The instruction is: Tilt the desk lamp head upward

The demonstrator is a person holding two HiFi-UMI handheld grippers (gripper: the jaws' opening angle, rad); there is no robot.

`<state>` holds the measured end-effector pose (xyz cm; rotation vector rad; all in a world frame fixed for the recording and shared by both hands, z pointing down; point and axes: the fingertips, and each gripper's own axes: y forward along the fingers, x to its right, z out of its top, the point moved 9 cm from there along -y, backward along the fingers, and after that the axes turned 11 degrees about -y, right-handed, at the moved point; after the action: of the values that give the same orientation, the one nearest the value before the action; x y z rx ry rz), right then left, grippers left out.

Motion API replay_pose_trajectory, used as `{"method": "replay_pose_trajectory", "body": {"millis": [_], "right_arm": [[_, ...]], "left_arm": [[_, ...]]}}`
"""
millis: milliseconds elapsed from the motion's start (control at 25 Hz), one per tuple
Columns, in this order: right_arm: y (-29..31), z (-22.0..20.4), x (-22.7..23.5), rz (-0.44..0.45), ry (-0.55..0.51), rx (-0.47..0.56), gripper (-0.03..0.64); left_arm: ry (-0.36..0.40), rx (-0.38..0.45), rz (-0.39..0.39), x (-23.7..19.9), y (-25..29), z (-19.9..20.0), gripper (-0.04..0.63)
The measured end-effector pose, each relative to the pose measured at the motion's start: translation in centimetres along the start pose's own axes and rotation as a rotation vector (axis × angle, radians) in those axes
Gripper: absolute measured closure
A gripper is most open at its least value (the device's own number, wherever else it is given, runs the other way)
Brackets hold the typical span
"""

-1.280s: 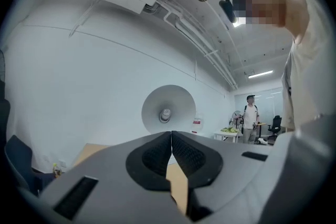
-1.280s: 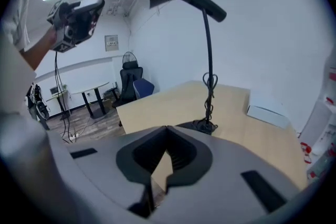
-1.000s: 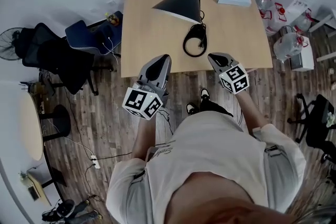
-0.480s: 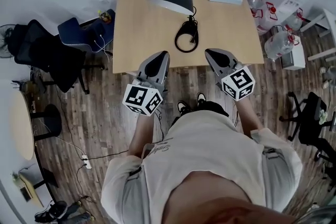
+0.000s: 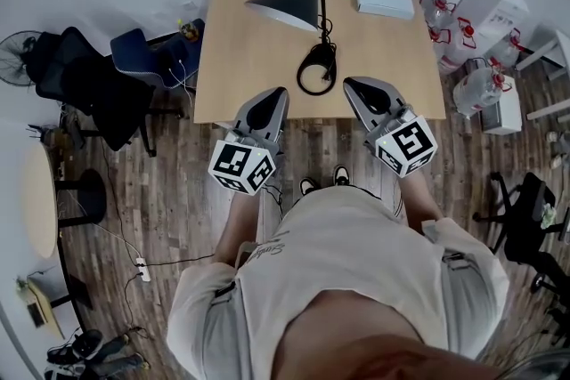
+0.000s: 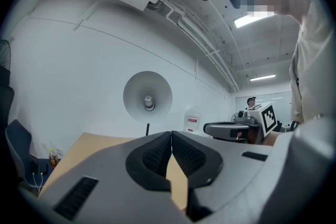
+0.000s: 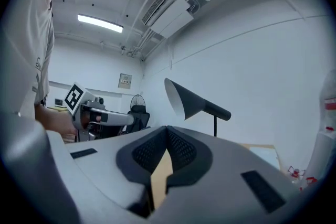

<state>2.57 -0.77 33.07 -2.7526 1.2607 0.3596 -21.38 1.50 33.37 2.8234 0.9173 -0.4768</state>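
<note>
Left hand-held gripper (image 5: 270, 95) and right hand-held gripper (image 5: 354, 84) barely shifted, jaws together; left gripper view alone shows lamp bulb (image 6: 149, 102).

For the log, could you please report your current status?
Left gripper, right gripper shut, empty, at desk edge. Lamp head untouched, ahead. Nothing blocks it.

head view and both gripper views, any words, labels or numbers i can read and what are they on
No text reads clearly in any view.
On the shirt: a script word, too small to read.
On the water dispenser bottle: a red label, blurred.
On the wall sign: too small to read.
On the cubes of the left hand-held gripper and right hand-held gripper: square markers only, no letters.
</note>
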Motion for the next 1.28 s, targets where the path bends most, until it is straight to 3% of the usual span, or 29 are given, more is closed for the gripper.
{"method": "replay_pose_trajectory", "body": {"millis": [440, 1280], "right_arm": [[-0.1, -0.1, 0.4, 0.038, -0.006, 0.001, 0.621], [1.1, -0.1, 2.1, 0.042, -0.011, 0.001, 0.621]], "left_arm": [[0.042, -0.034, 0.024, 1.1, 0.0, -0.1, 0.581], [0.046, 0.006, 0.018, 0.4, 1.1, 1.3, 0.581]]}}
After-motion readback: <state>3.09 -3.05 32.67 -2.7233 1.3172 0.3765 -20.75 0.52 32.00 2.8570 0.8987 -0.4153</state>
